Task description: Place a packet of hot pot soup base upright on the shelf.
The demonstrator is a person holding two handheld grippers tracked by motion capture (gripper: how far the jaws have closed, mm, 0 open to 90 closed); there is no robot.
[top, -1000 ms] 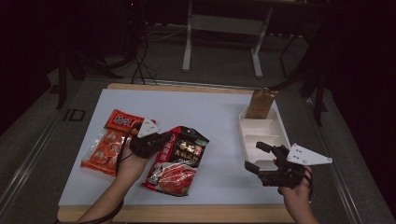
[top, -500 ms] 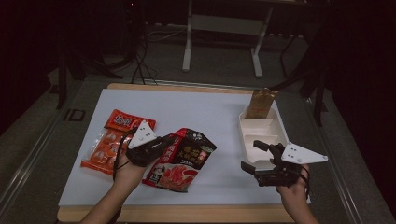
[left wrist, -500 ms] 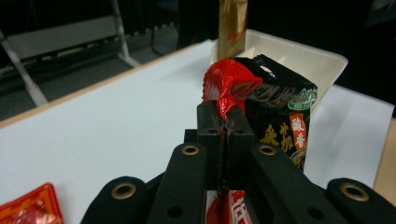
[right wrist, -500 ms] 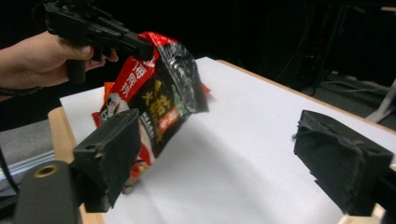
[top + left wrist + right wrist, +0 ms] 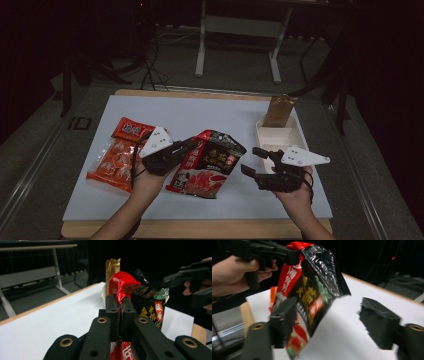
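A red and black sauce pouch (image 5: 207, 162) hangs tilted above the white table, lifted by its left edge. My left gripper (image 5: 187, 148) is shut on that edge; in the left gripper view the jaws (image 5: 119, 305) pinch the crumpled red rim of the pouch (image 5: 147, 300). My right gripper (image 5: 252, 160) is just right of the pouch and open. Its jaws have just been closing. In the right gripper view (image 5: 332, 320) the pouch (image 5: 312, 290) hangs against the left finger (image 5: 284, 315) with its corner reaching between the jaws, unpressed.
Orange snack packs (image 5: 117, 157) lie at the left of the white table mat (image 5: 210, 112). A white tray (image 5: 295, 132) at the right holds an upright brown packet (image 5: 280, 110). The wooden table edge (image 5: 200, 227) runs along the front.
The left gripper has raised the pouch off the table and tilted it up. The right gripper has moved left toward the pouch, and its jaws stand a little narrower.
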